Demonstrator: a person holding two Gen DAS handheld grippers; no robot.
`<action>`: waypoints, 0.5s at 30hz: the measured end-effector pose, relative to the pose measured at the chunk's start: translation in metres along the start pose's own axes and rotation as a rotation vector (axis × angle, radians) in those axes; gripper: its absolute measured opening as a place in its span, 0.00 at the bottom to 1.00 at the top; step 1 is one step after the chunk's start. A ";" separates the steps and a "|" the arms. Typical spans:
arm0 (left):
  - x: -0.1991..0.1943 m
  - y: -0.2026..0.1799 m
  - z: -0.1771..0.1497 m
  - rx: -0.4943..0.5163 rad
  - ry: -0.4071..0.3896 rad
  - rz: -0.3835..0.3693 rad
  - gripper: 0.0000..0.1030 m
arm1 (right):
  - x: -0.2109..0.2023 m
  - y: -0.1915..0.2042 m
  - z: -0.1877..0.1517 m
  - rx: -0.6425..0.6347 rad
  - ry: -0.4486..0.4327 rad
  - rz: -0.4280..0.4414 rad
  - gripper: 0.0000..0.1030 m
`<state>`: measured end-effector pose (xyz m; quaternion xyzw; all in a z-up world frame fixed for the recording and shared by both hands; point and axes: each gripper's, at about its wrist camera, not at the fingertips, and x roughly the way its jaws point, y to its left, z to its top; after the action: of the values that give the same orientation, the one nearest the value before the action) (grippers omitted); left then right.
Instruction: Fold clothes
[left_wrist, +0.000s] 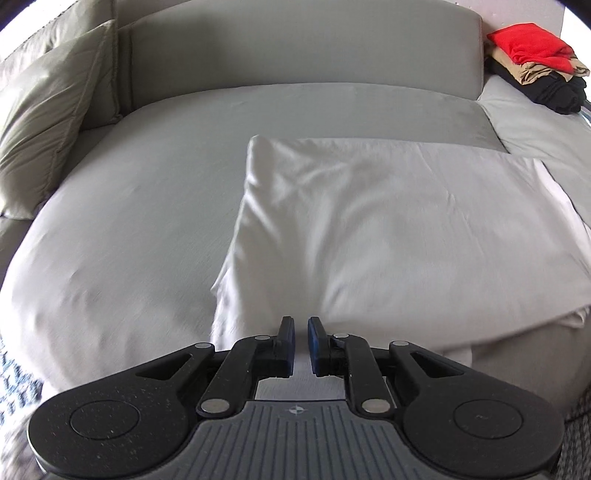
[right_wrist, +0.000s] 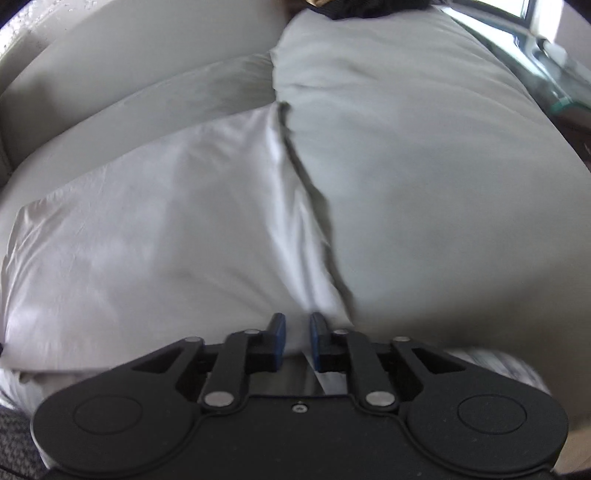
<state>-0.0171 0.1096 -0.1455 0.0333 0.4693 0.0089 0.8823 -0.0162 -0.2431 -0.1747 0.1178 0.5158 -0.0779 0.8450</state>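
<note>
A white garment (left_wrist: 388, 229) lies spread flat on the grey sofa seat (left_wrist: 129, 221), folded into a rough rectangle. It also shows in the right wrist view (right_wrist: 166, 229), its right edge running along a dark crease. My left gripper (left_wrist: 301, 325) is at the garment's near left edge, its jaws nearly closed with a narrow gap and no cloth clearly between them. My right gripper (right_wrist: 297, 321) is at the garment's near right corner, its jaws a little apart with white cloth showing in the gap.
A pile of folded clothes, red (left_wrist: 528, 44) on tan and black, sits at the back right of the sofa. A beige cushion (left_wrist: 48, 122) leans at the left. A glass table (right_wrist: 546, 74) stands at the far right.
</note>
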 end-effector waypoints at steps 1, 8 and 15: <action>-0.006 0.002 -0.002 -0.008 -0.013 -0.002 0.11 | -0.006 -0.002 -0.002 0.003 -0.015 0.003 0.12; -0.014 -0.018 0.017 -0.040 -0.088 -0.104 0.12 | -0.016 0.022 0.005 0.038 -0.100 0.232 0.16; 0.025 -0.054 0.019 0.028 -0.016 -0.112 0.12 | 0.013 0.063 0.004 -0.037 -0.046 0.276 0.16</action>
<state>0.0119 0.0559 -0.1592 0.0195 0.4636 -0.0471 0.8846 0.0094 -0.1839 -0.1766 0.1700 0.4766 0.0460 0.8613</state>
